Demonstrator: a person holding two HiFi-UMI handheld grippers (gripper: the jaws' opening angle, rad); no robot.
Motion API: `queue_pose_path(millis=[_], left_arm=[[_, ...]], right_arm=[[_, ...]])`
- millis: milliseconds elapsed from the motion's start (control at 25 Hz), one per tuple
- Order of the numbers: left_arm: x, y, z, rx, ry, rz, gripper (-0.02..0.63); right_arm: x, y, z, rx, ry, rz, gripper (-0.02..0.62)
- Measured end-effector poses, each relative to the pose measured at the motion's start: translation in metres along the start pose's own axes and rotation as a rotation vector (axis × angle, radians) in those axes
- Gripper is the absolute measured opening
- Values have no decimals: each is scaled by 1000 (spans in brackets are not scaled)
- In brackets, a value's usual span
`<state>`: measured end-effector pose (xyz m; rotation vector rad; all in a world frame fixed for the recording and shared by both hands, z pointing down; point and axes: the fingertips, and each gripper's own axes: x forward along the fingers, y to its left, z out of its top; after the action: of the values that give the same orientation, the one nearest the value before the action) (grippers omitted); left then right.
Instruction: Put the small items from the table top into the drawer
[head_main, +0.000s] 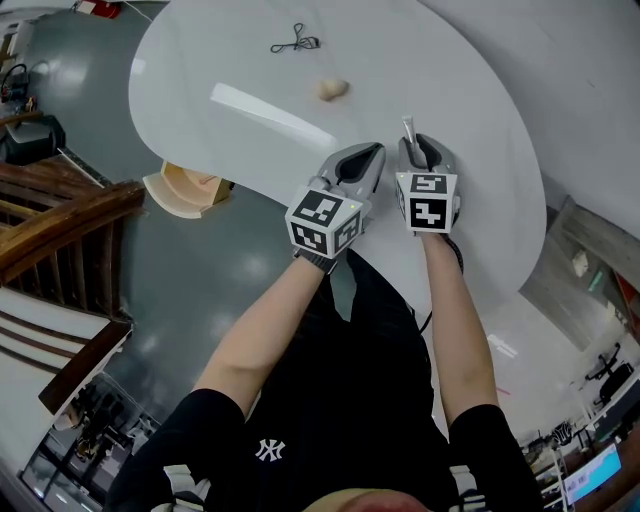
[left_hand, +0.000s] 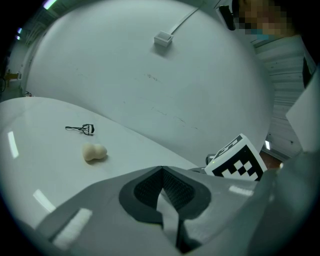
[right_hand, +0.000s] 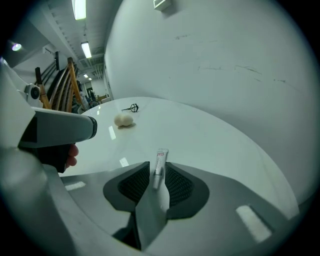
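Table: one white rounded table (head_main: 250, 110), filling the upper half of the head view.
Person: one, in a black top, two bare forearms reaching to 12 o'clock, one gripper in each hand.
Drawer: one light wooden drawer (head_main: 185, 190), showing below the table's edge at 9 o'clock from the grippers, well apart from all the small items.
Grippers: two, side by side over the table's near edge, each with one marker cube.
Left gripper (head_main: 372, 152) (left_hand: 162, 170): pads pressed together at the tips, nothing between them.
Right gripper (head_main: 415, 145) (right_hand: 156, 172): pinched one small white tube (head_main: 408, 128) (right_hand: 160, 159), which stuck out past the tips towards 12 o'clock, off the table.
Small items on the table: two.
Sponge: one beige peanut-shaped sponge (head_main: 332, 89) (left_hand: 94, 152) (right_hand: 124, 120), at 11 o'clock from the left gripper.
Eyelash curler: one black eyelash curler (head_main: 296, 42) (left_hand: 82, 129) (right_hand: 132, 107), at 11 o'clock beyond the sponge, near it but apart.
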<state>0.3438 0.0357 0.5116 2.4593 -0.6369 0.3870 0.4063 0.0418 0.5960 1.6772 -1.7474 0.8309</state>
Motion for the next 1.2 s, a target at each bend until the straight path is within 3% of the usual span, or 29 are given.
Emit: queue_pose_path(millis=[400,880,1200], left_arm=[[-5,2,-3,-11,-2,31,2],[-34,5,6,-64,-66,64,0],[-87,28,33,-38,-126,79,1]], right_arm=[[1,2,-2,-13,47,6,80],[-32,28,21,108,-130,97,80],[-57,90,60,113,-239,129,80]])
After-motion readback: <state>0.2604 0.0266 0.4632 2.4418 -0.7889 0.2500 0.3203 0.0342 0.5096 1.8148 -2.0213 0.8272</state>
